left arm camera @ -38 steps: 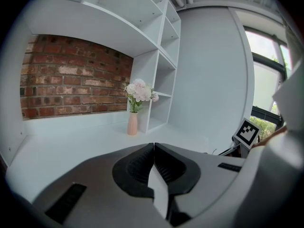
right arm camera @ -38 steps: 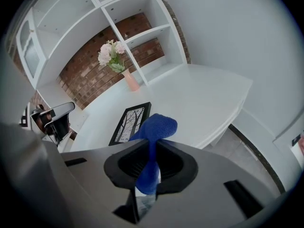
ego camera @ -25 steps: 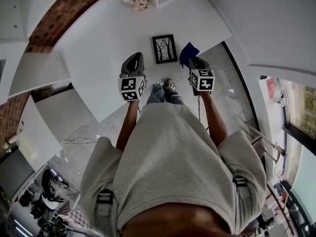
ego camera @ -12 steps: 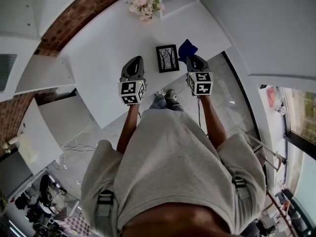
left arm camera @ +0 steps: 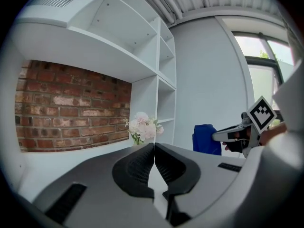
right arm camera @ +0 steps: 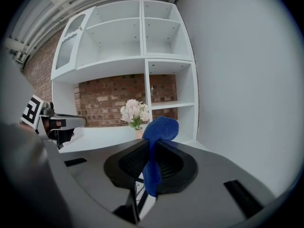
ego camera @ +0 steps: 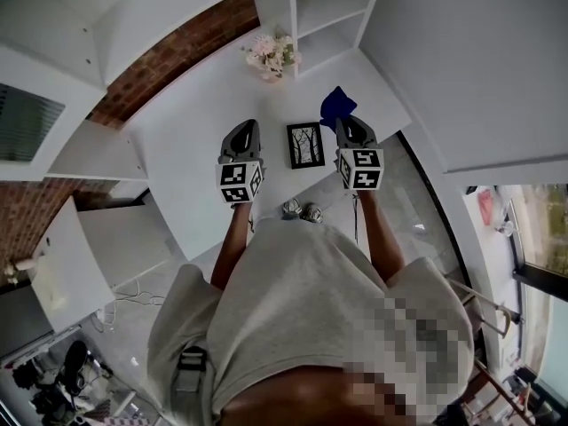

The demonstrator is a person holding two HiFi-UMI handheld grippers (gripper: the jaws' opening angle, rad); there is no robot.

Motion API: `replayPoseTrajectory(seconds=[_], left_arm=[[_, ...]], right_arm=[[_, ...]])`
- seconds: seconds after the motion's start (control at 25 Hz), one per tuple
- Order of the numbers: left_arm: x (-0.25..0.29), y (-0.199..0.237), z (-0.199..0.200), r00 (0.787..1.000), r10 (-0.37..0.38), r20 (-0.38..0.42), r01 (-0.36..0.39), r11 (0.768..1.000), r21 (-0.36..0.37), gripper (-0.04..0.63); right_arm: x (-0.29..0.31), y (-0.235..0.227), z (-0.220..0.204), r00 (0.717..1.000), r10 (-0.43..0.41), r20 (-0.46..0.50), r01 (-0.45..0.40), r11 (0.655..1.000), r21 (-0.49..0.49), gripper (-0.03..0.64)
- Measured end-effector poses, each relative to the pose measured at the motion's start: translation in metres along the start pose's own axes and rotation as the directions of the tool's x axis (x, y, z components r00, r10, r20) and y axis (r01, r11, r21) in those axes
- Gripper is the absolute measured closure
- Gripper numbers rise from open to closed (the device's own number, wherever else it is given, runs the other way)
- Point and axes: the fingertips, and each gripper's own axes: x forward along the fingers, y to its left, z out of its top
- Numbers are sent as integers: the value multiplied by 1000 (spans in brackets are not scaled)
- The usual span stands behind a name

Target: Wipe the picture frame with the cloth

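We look steeply down over a person's grey shirt [ego camera: 302, 309] and two bare forearms reaching forward, with a pair of shoes [ego camera: 302, 209] on the pale floor below.

Each hand carries a gripper with a marker cube. The left gripper [ego camera: 246, 126] hovers over the white counter [ego camera: 186, 131]. In the left gripper view [left arm camera: 154, 147], its black fingers [left arm camera: 137, 167] are pressed together with nothing between them. The right gripper [ego camera: 347, 123] is held level with it on the other side. In the right gripper view [right arm camera: 151, 148], its fingers [right arm camera: 130, 163] are clamped on a blue cloth [right arm camera: 159, 128]. The cloth bunches up above the fingertips and hangs down in a strip between them.

The picture frame [ego camera: 305, 145] lies flat on the counter between the two grippers, just beside the right one. It has a black border around a pale picture of bare trees. In the head view, the cloth [ego camera: 337, 105] sticks out past the right gripper's tips, beyond the frame's far right corner and not touching it. In the left gripper view, the cloth [left arm camera: 207, 139] shows as a blue bundle at the end of the right gripper.

Farther back on the counter stands a small bunch of pale pink flowers [ego camera: 272, 54]. It sits beside a white open shelf unit [ego camera: 328, 7]. A red brick wall [ego camera: 177, 51] runs behind the counter.
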Motion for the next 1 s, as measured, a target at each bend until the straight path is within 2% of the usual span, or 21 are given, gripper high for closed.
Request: replayPoseTrajectory(seconds=[0.48,1.0], left_arm=[[9,7,42,996,-4,86,1,999,38,577],[15,11,60,993,-2,121,-3,999,43,577]], right_arm=[[-5,-9,46,994,-29,103,31,999,-15,557],[-9,-19,67,989,-48,141,54,998,-38,557]])
